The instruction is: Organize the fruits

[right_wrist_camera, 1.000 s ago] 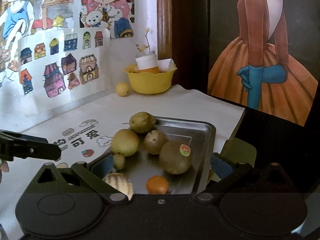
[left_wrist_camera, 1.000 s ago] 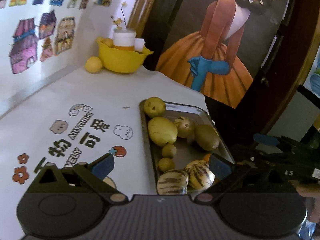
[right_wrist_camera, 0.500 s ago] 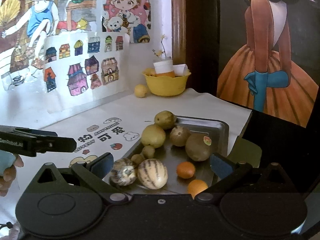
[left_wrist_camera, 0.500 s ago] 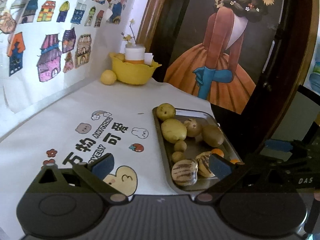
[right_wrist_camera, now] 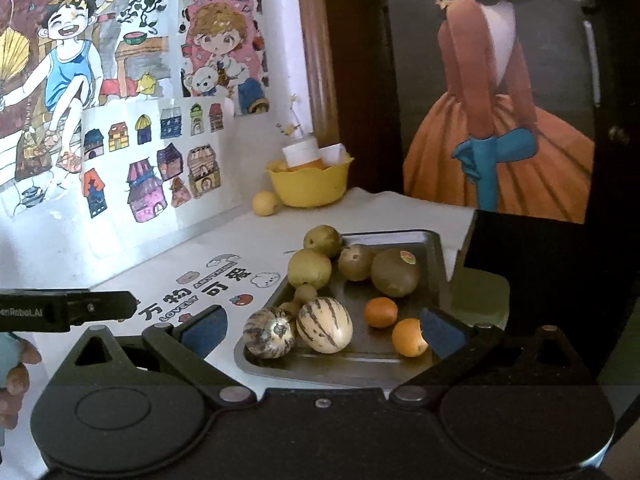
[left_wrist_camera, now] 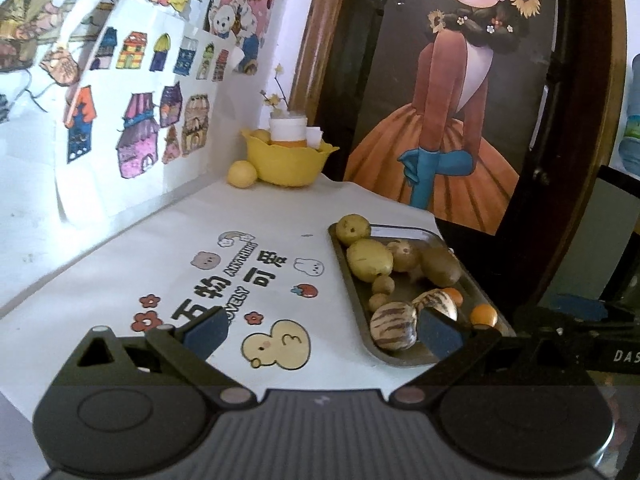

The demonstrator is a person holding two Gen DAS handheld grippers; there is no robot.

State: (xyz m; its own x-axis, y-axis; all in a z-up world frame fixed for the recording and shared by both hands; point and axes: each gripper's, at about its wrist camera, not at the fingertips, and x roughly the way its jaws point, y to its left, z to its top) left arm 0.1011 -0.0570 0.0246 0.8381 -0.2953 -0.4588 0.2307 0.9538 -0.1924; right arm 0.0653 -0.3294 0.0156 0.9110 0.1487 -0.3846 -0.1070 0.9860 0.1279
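Only the right wrist view shows both small round oranges (right_wrist_camera: 380,312) in the rectangular metal tray (right_wrist_camera: 436,256), as both wide-open, empty grippers (left_wrist_camera: 322,330) (right_wrist_camera: 320,330) have backed off.

On the metal tray (right_wrist_camera: 434,258) lie ten fruits: two striped melons (right_wrist_camera: 325,325), two small oranges (right_wrist_camera: 381,312), one brown kiwi (right_wrist_camera: 395,272) with a sticker, three larger yellow-green fruits (right_wrist_camera: 309,268) and two small yellowish ones (left_wrist_camera: 383,284). Beyond the tray — one yellow bowl (right_wrist_camera: 308,184), with one lemon (right_wrist_camera: 264,203) just beside it.
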